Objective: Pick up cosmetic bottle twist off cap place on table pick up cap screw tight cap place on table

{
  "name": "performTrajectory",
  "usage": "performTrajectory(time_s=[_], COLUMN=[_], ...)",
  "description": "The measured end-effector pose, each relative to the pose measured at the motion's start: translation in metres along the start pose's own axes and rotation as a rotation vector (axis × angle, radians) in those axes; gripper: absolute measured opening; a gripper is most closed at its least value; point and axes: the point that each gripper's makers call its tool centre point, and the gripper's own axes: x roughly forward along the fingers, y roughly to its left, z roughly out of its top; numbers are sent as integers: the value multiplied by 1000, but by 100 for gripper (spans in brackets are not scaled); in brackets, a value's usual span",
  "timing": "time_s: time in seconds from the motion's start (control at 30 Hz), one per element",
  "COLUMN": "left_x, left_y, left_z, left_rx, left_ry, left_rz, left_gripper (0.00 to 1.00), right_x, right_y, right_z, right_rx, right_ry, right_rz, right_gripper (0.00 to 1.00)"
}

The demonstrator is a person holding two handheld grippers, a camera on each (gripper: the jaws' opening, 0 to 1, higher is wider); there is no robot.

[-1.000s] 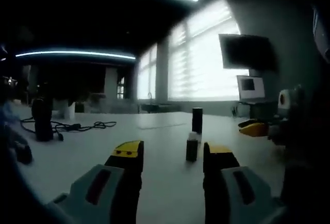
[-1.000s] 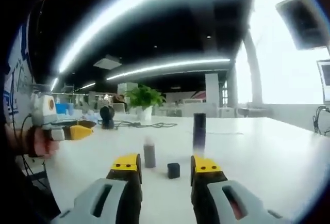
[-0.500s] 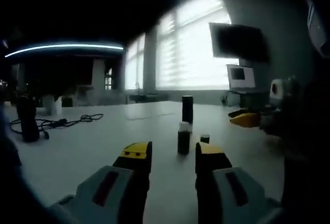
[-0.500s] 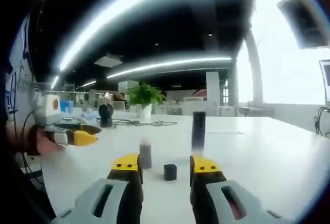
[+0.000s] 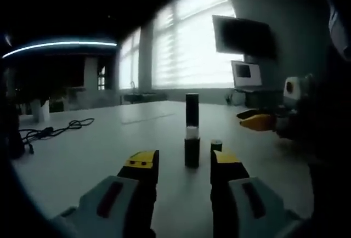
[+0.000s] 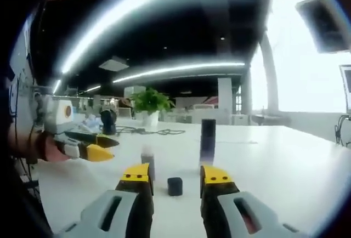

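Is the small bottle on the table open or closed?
Open. The small bottle stands upright showing a bare pale neck, and the dark cap sits apart on the table.

Cap beside bottle on table

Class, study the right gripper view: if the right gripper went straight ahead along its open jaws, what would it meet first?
Most likely the small dark cap, standing on the white table between and just beyond the right gripper's open jaws. The uncapped bottle stands slightly left, the tall dark cylinder farther back, though depth is uncertain.
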Motion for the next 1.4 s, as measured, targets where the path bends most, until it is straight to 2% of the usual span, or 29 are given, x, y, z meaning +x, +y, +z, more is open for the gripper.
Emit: performTrajectory(time_s=[0.07, 0.1, 0.33, 0.57, 0.77, 1.0, 1.17, 1.4], left_x=[5, 7, 27, 40, 54, 69, 76, 80], left_y=[1, 2, -3, -10, -10, -17, -11, -17], left_z=[0, 1, -5, -12, -20, -19, -16, -20], left_rx=[-41, -35, -33, -13, -24, -16, -25, 13], left_ry=[0, 1, 30, 44, 91, 91, 71, 81], left_rz=[2, -4, -52, -81, -86, -111, -84, -110], left_gripper=[22, 20, 22, 26, 26, 24, 20, 18], right_x=[3, 4, 12, 14, 14, 15, 15, 16], right_y=[-1, -2, -1, -2, -4, -7, -8, -10], right_z=[-2, -3, -17, -18, -20, -21, -24, -25], right_rx=[5, 13, 17, 27, 35, 41, 19, 11], right_ry=[2, 1, 33, 40, 44, 49, 58, 65], right_rz=[0, 1, 4, 4, -2, -9, -20, -32], right_gripper=[27, 27, 25, 25, 25, 25, 25, 25])
